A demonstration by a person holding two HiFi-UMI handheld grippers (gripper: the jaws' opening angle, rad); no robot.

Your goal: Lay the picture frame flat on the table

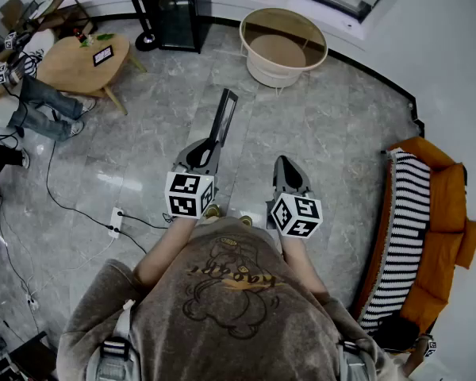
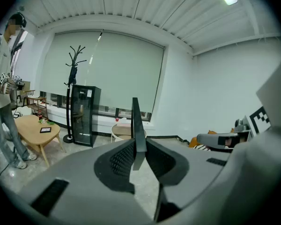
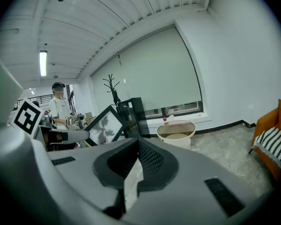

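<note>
The picture frame [image 1: 224, 116] is dark-edged and held up in the air over the grey floor, seen edge-on from the head view. My left gripper [image 1: 209, 146] is shut on its lower edge. In the left gripper view the frame [image 2: 136, 118] stands upright as a thin dark slab pinched between the two pads [image 2: 124, 156]. The right gripper view shows the frame's face [image 3: 106, 125], a grey print in a black border. My right gripper [image 1: 285, 163] hovers to the right of the left one, jaws together with nothing in them [image 3: 139, 145].
A round white table with a glass top [image 1: 250, 32] stands ahead. A low wooden table [image 1: 71, 63] with small items is at the far left, a person [image 1: 33, 100] beside it. An orange sofa with a striped blanket [image 1: 419, 213] lines the right. A power strip [image 1: 116, 220] and cable lie on the floor.
</note>
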